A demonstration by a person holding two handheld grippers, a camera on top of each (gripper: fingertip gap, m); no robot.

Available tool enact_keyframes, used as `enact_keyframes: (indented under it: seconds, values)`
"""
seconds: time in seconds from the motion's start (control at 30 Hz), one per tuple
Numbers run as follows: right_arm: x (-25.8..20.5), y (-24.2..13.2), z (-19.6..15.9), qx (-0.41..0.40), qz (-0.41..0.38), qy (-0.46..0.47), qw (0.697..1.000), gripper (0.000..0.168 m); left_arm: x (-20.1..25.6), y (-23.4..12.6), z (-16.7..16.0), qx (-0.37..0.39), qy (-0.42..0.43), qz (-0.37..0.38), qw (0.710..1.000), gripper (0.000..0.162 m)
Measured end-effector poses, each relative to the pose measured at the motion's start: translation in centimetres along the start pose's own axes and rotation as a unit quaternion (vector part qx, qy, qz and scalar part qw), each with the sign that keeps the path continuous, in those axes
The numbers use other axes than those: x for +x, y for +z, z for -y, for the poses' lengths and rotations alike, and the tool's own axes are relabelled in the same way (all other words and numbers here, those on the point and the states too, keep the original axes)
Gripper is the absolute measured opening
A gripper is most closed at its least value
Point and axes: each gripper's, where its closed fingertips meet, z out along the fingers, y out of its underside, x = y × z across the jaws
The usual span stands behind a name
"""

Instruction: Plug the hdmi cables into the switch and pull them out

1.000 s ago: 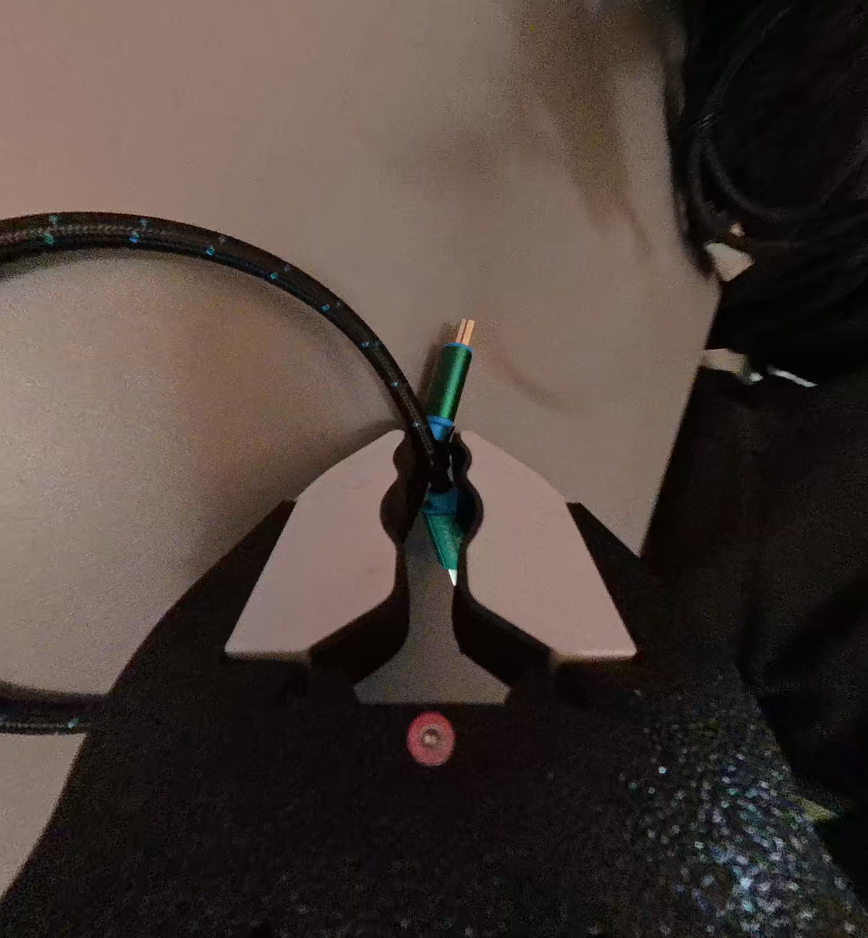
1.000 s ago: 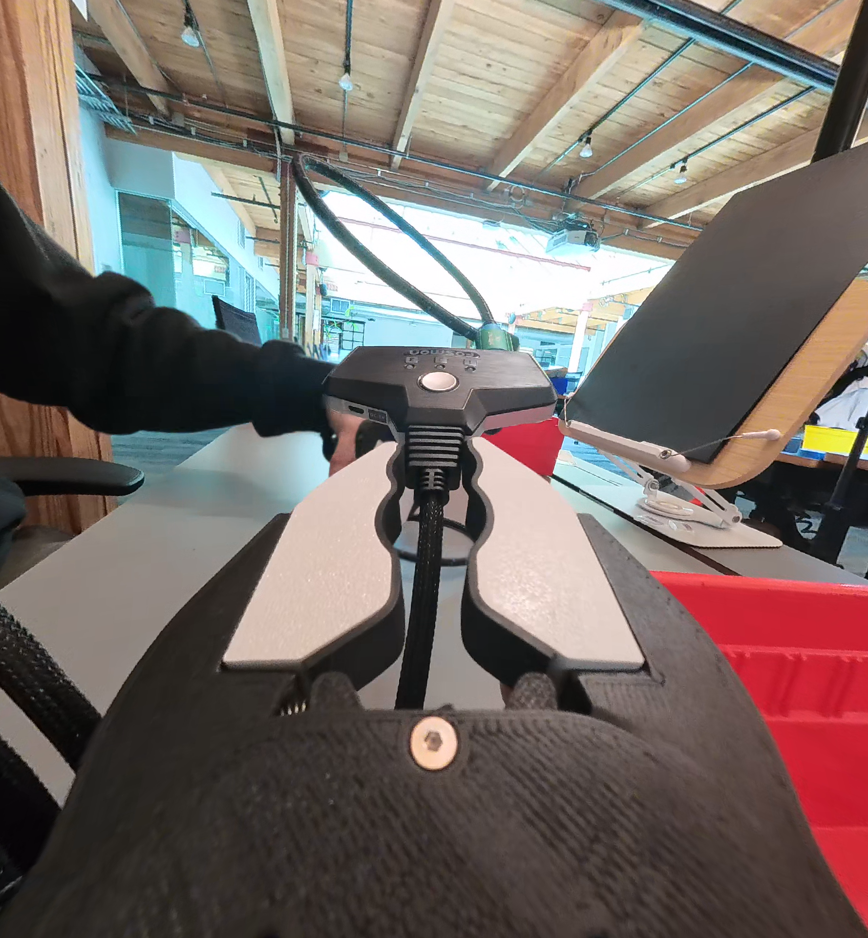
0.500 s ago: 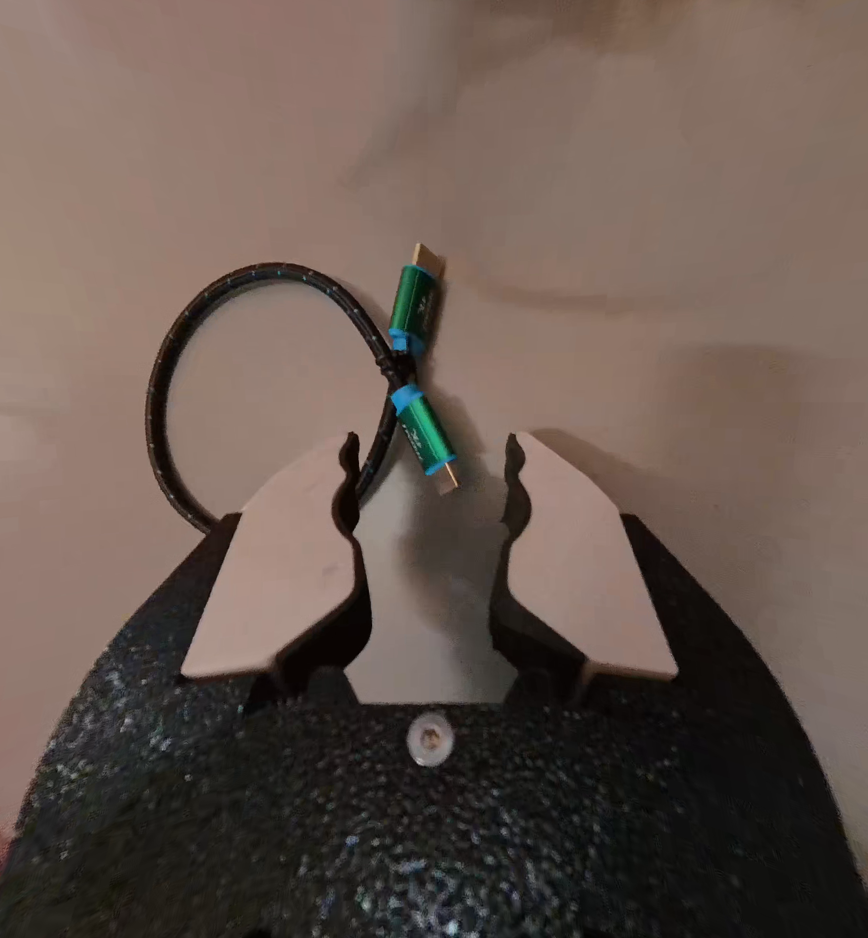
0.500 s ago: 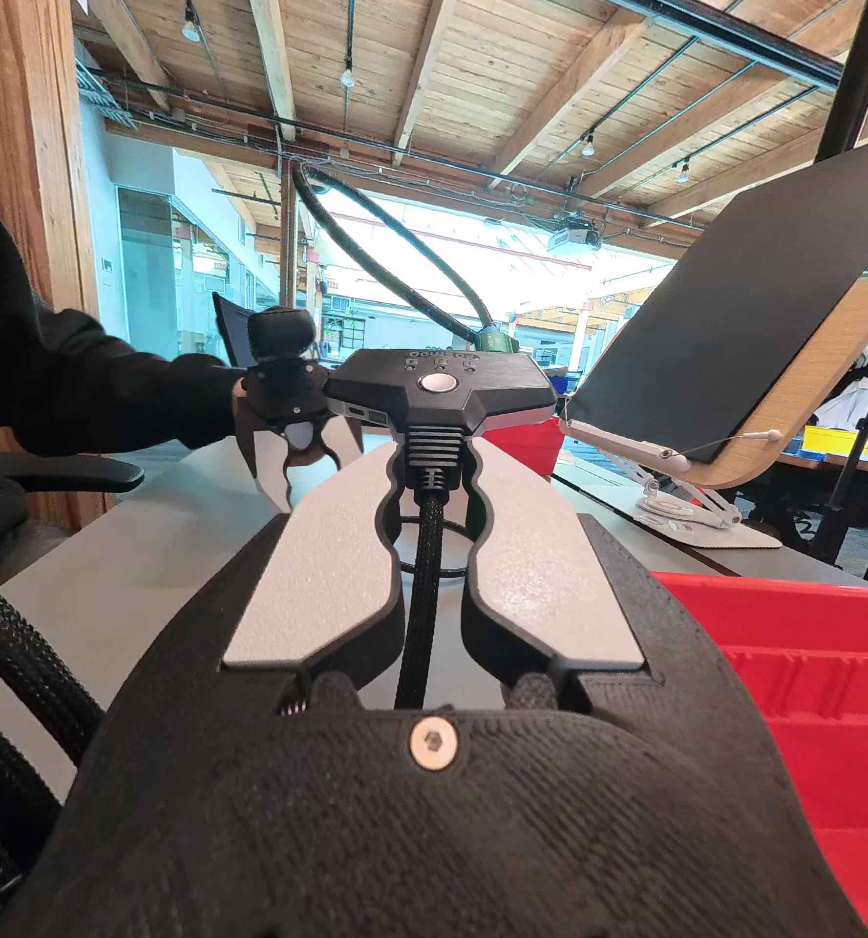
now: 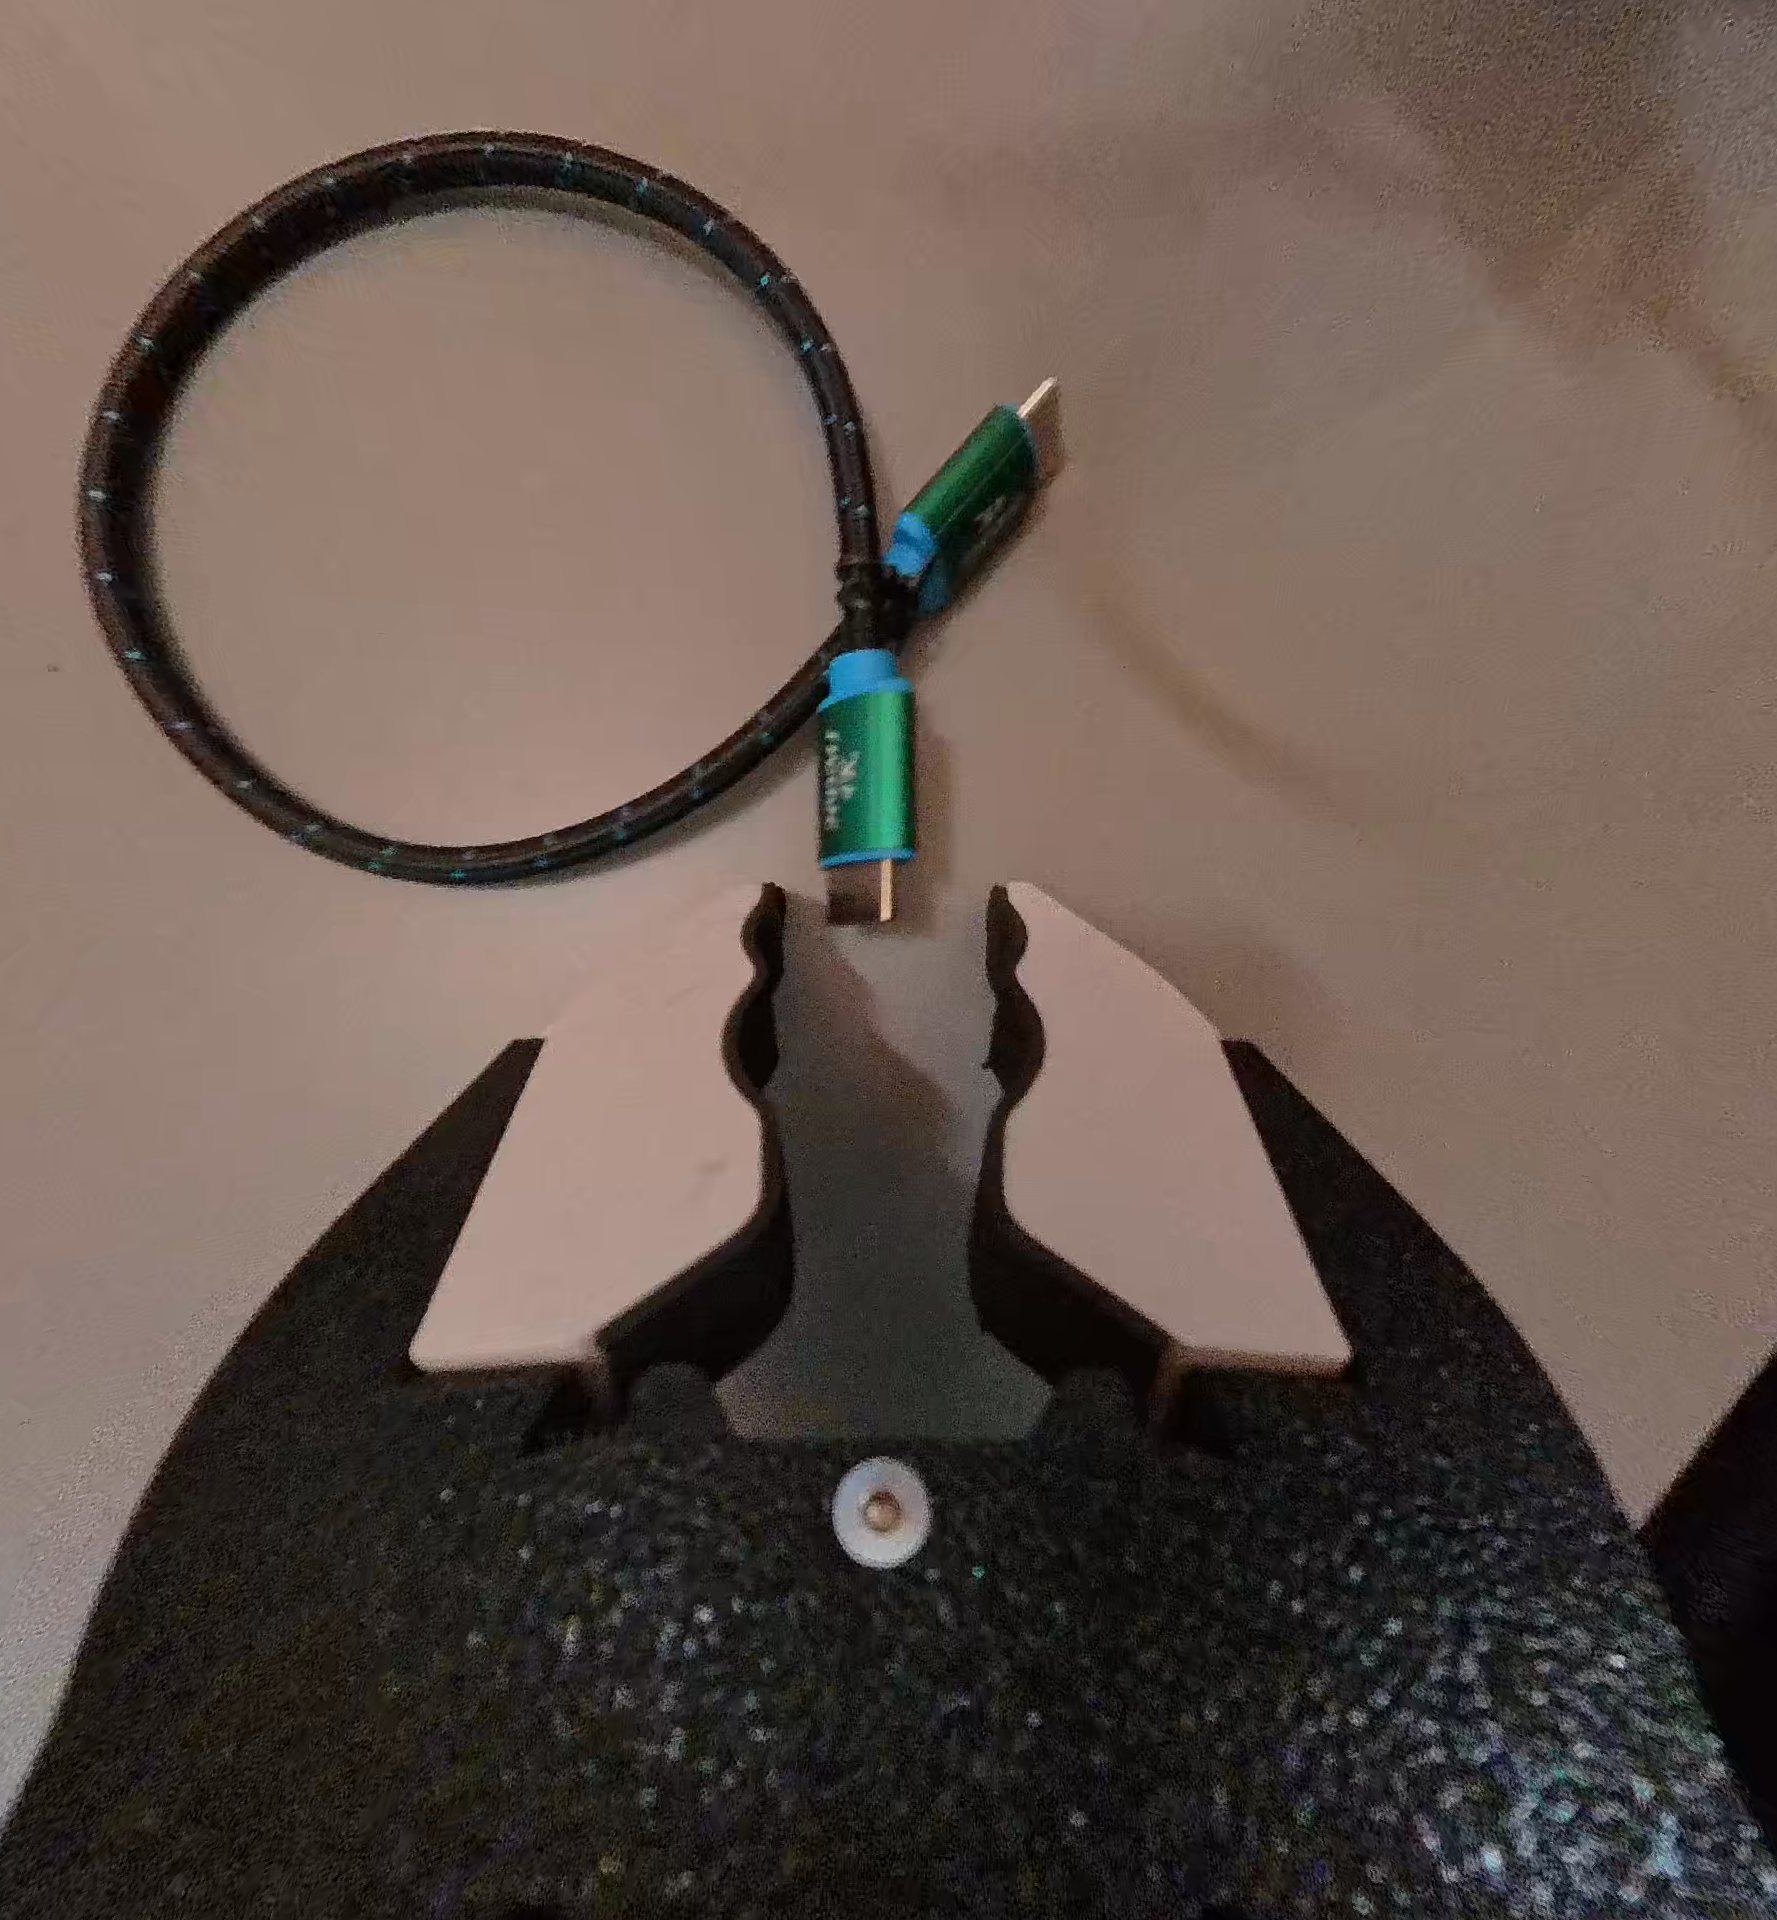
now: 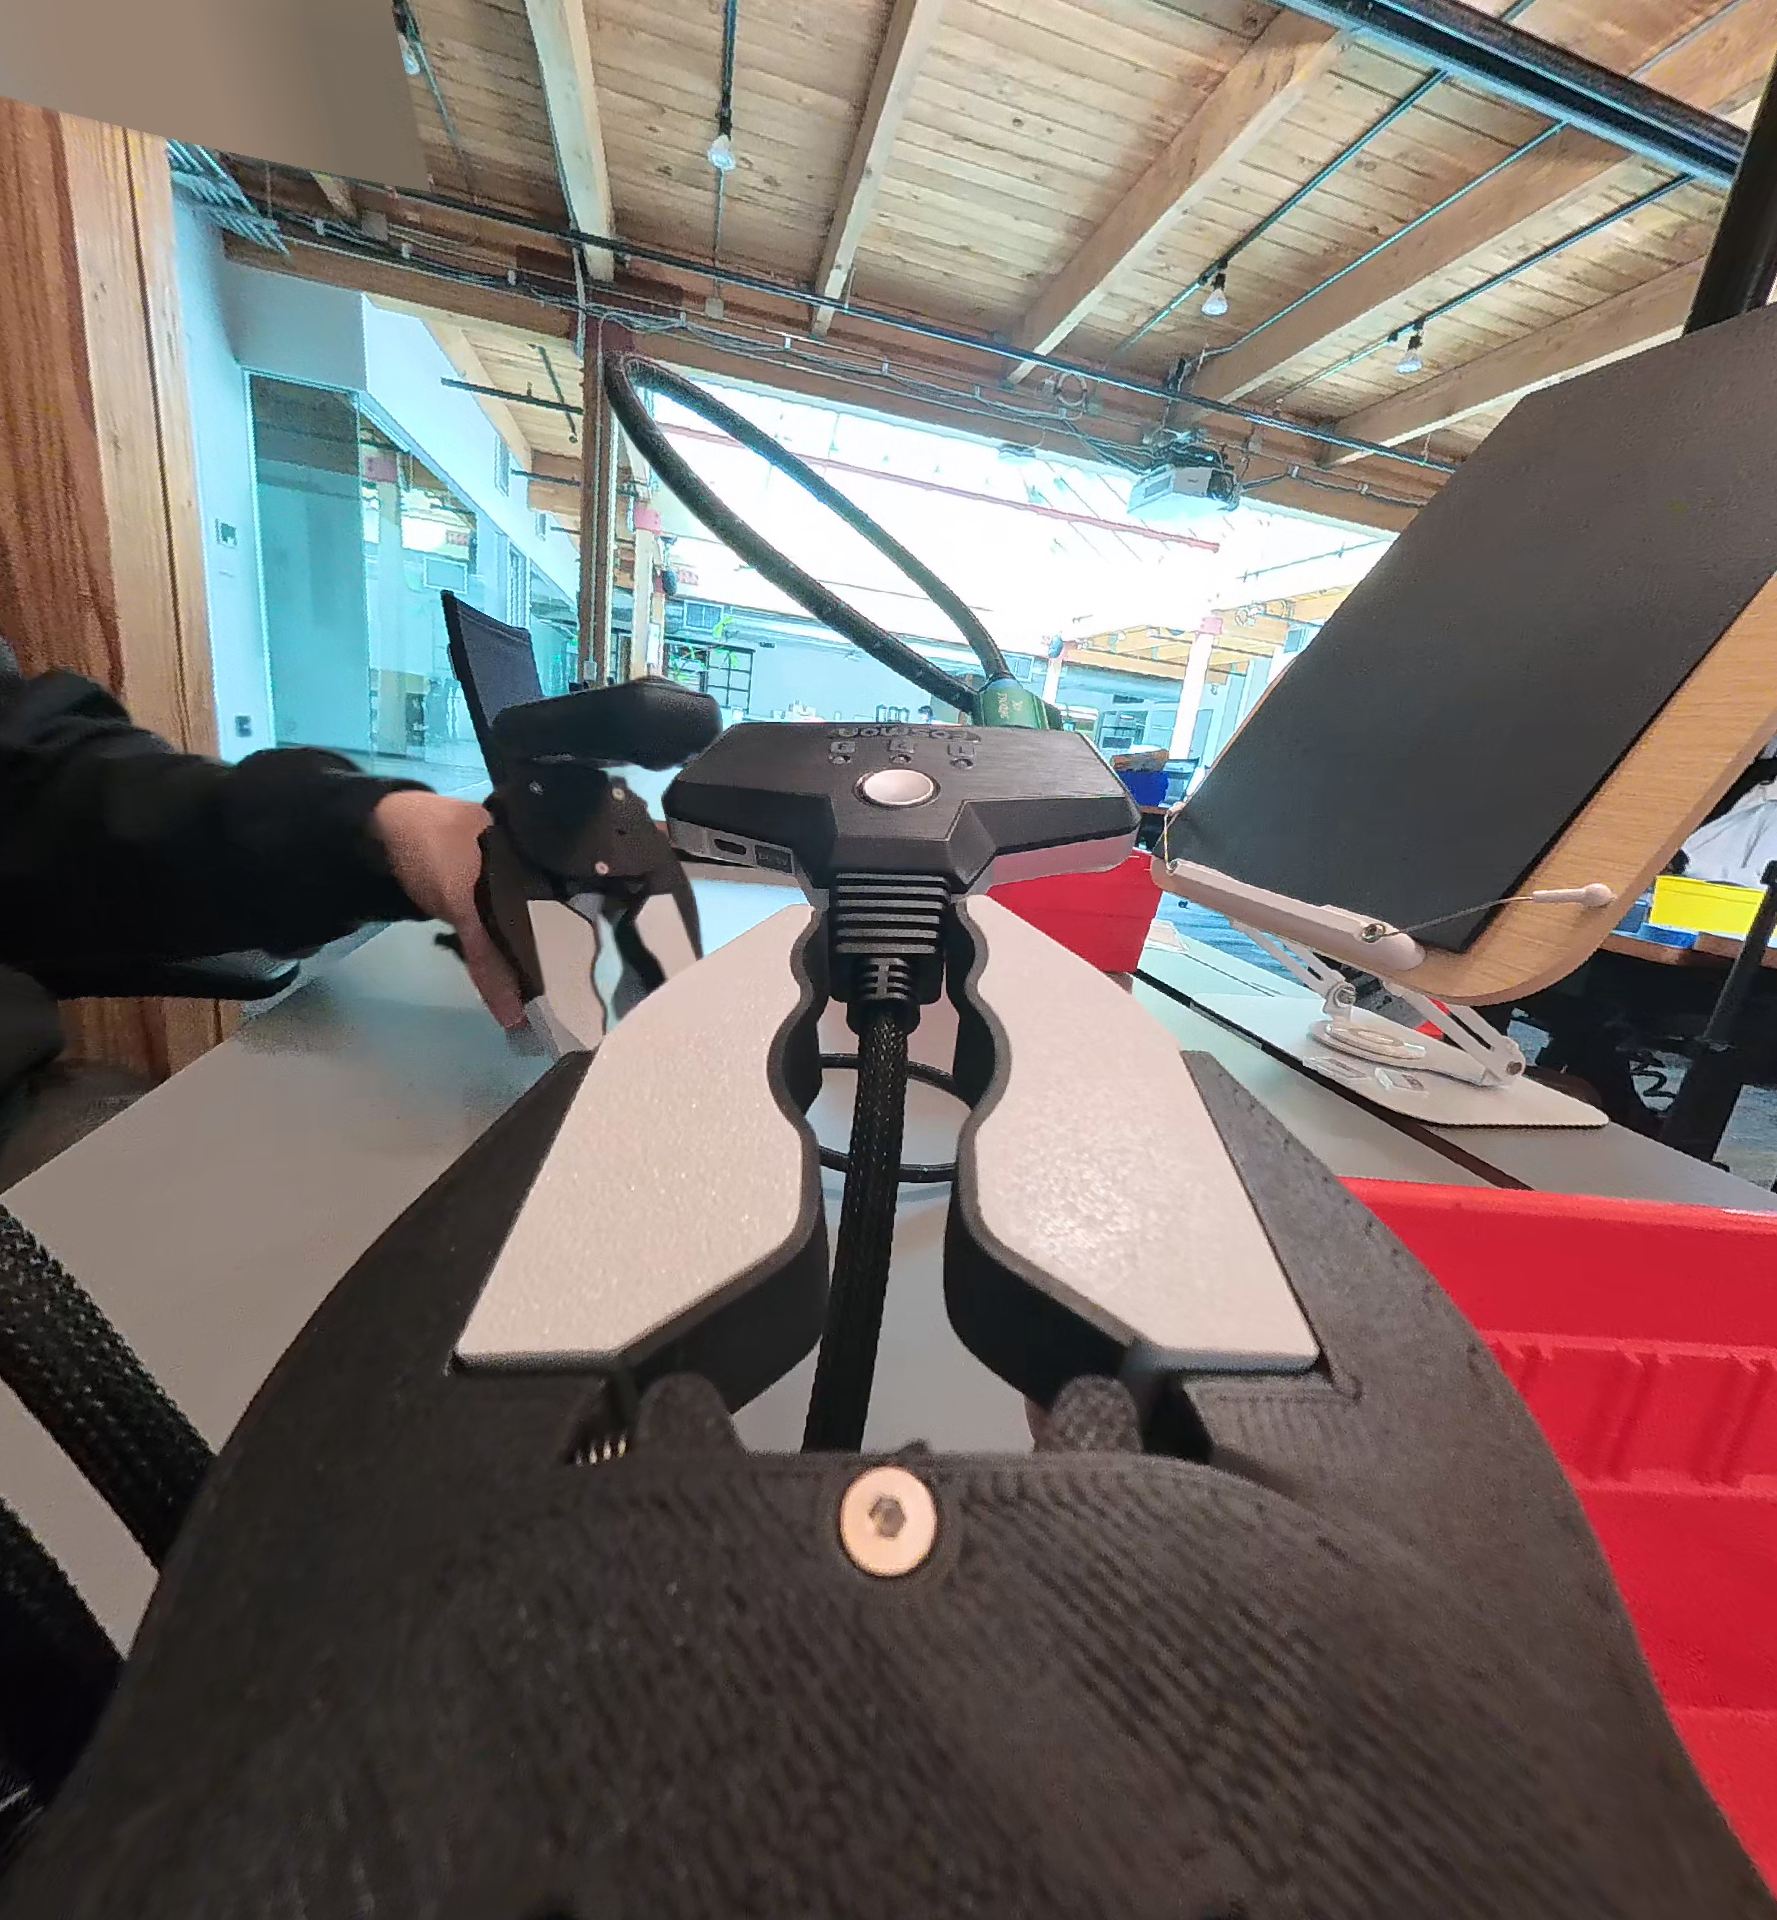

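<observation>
In the left wrist view a short black braided hdmi cable (image 5: 136, 436) lies in a loop on the grey table (image 5: 1383, 623). It has two green plugs: a near plug (image 5: 863, 769) and a far plug (image 5: 972, 488). My left gripper (image 5: 889, 902) is open and empty, with the near plug's metal tip just between its fingertips. My right gripper (image 6: 889, 935) is shut on the ribbed cable neck of the black switch (image 6: 899, 790) and holds it above the table. A second green plug (image 6: 1009, 707) sits in the switch's back, its cable arching up. The left gripper (image 6: 593, 894) shows left of the switch.
A red bin (image 6: 1590, 1403) lies at the right and another red bin (image 6: 1071, 904) behind the switch. A tilted black board on a wooden stand (image 6: 1486, 675) stands at the back right. A thick black braided cable (image 6: 32, 1299) runs at the left. A person's hand (image 6: 437, 862) holds the left gripper.
My left gripper opened and let go of the short cable, which now lies looped on the table. It drew back, then came near again over the near plug. The right gripper has not moved.
</observation>
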Motion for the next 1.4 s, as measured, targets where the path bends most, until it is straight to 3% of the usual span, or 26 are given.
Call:
enact_keyframes:
  seconds: [0.03,0.1,0.23,0.33,0.43,0.5,0.57,0.63,0.77,0.83,0.93,1.1,1.4]
  values:
    - [0.0,0.0,0.0,0.001,-0.001,0.000,1.000,0.021,1.0,0.1,0.4,0.011,-0.022,-0.019,1.000,0.039]
    - [0.1,-0.1,0.1,0.005,-0.002,0.000,1.000,0.021,3.1,0.2,1.3,0.041,-0.022,-0.044,0.998,0.040]
    - [0.1,-0.2,0.2,0.008,-0.002,0.002,1.000,0.021,7.7,-0.8,3.6,0.135,0.097,-0.100,0.981,0.043]
    - [0.1,-0.2,0.3,0.010,-0.002,0.002,1.000,0.021,7.0,-2.1,4.1,0.145,0.160,-0.084,0.973,0.046]
    - [0.1,-0.2,0.2,0.010,0.000,0.005,1.000,0.021,6.0,-3.6,5.3,0.172,0.262,-0.080,0.946,0.045]
    - [0.0,-0.2,0.2,0.008,0.001,0.005,1.000,0.021,4.9,-3.6,6.0,0.179,0.394,-0.040,0.900,0.038]
    - [0.0,-0.2,0.2,0.009,0.002,0.004,1.000,0.021,3.9,-2.6,6.7,0.175,0.537,0.017,0.825,0.029]
    - [0.0,-0.2,0.3,0.013,0.002,0.004,1.000,0.021,3.3,-1.2,7.4,0.150,0.612,0.041,0.776,0.026]
    - [0.0,-0.4,0.4,0.017,0.002,0.007,1.000,0.021,3.9,0.7,8.4,0.107,0.670,-0.008,0.734,0.028]
    - [0.1,-0.4,0.5,0.019,0.003,0.009,1.000,0.021,4.0,1.4,8.6,0.078,0.675,-0.032,0.733,0.046]
    - [0.0,-0.4,0.5,0.018,0.005,0.009,1.000,0.021,4.4,1.9,8.9,0.067,0.700,-0.051,0.709,0.043]
    - [0.0,-0.4,0.5,0.019,0.008,0.013,1.000,0.021,4.5,2.8,8.9,0.030,0.764,-0.053,0.642,0.037]
    - [0.2,-0.5,0.6,0.025,0.009,0.018,0.999,0.021,4.8,3.7,7.9,-0.038,0.807,-0.094,0.581,0.022]
